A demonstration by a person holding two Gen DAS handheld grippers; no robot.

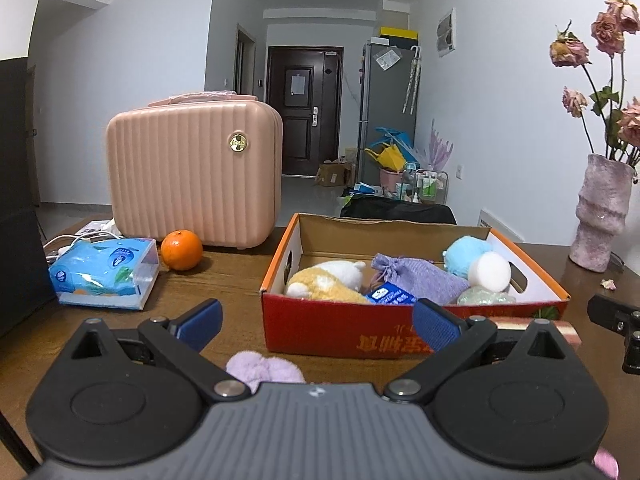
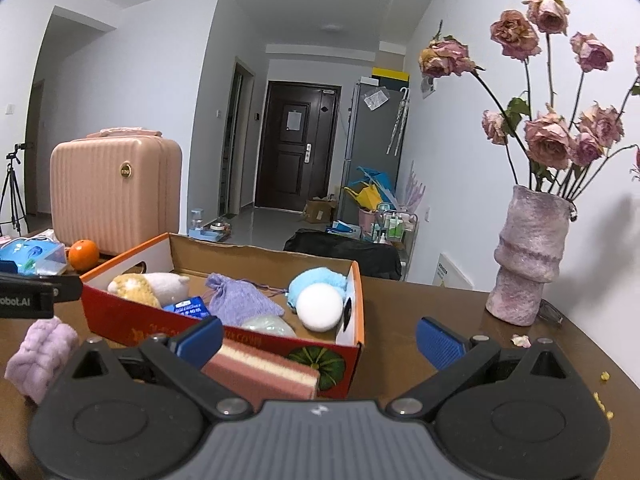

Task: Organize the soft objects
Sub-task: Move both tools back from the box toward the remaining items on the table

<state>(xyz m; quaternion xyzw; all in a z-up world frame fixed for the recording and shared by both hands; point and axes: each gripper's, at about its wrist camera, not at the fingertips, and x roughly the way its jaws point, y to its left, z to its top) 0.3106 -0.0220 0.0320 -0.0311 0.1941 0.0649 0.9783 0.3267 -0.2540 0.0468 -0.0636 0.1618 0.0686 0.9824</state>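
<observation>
The cardboard box point(image 1: 412, 328) sits on the brown worktop point(image 1: 208, 280), open-topped, with a red front wall and orange rim, and it already holds several soft things: a yellow-and-white plush toy point(image 1: 324, 280) at its nine o'clock end, a lilac drawstring pouch point(image 1: 416, 274) in the middle, a small blue packet point(image 1: 390, 295) just in front of the pouch, a pale blue fluffy ball point(image 1: 466, 254) and a white round puff point(image 1: 489, 271) touching each other at the three o'clock end, and a pale green bundle point(image 1: 486, 296) below the puff. Outside the box, a lilac fluffy piece point(image 2: 40, 354) lies on the worktop close to the front wall; in the left wrist view it shows between the wide-open jaws of the left gripper point(image 1: 318, 322), near the gripper body, touched by neither finger. A pink sponge block with a cream stripe point(image 2: 262, 372) lies against the box's front corner, just beside the left finger of the right gripper point(image 2: 320, 340), whose jaws also stand wide apart and hold nothing. At ten o'clock from the box stand an orange point(image 1: 182, 250), a blue tissue pack point(image 1: 104, 272) and a pink ribbed case point(image 1: 194, 172). At two o'clock stands a mauve vase point(image 2: 528, 256) holding dried roses point(image 2: 548, 140), with a fallen petal point(image 2: 521, 340) near its foot.
</observation>
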